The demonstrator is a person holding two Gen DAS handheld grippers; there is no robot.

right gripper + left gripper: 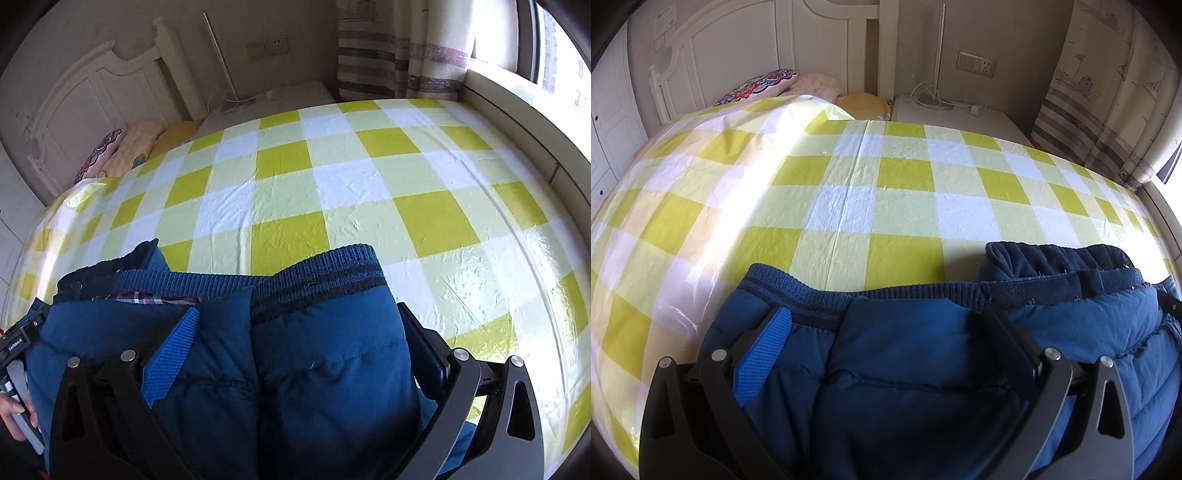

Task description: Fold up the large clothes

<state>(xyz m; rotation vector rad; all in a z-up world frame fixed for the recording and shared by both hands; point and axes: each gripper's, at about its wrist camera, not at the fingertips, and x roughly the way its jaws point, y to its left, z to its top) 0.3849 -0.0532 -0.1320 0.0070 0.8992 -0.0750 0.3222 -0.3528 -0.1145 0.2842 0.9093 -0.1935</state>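
Bunching between both sets of fingers, a padded blue jacket [905, 354] with ribbed knit hem and plaid lining sits at the near edge of the bed [871, 192]. Left hand-held gripper [882, 328] clamps it; right hand-held gripper [295, 325] clamps it too.

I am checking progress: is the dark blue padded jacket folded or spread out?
Folded: the dark blue padded jacket lies in a thick bundle, ribbed hem doubled over.

Window daylight, sheet glare, fisheye edges
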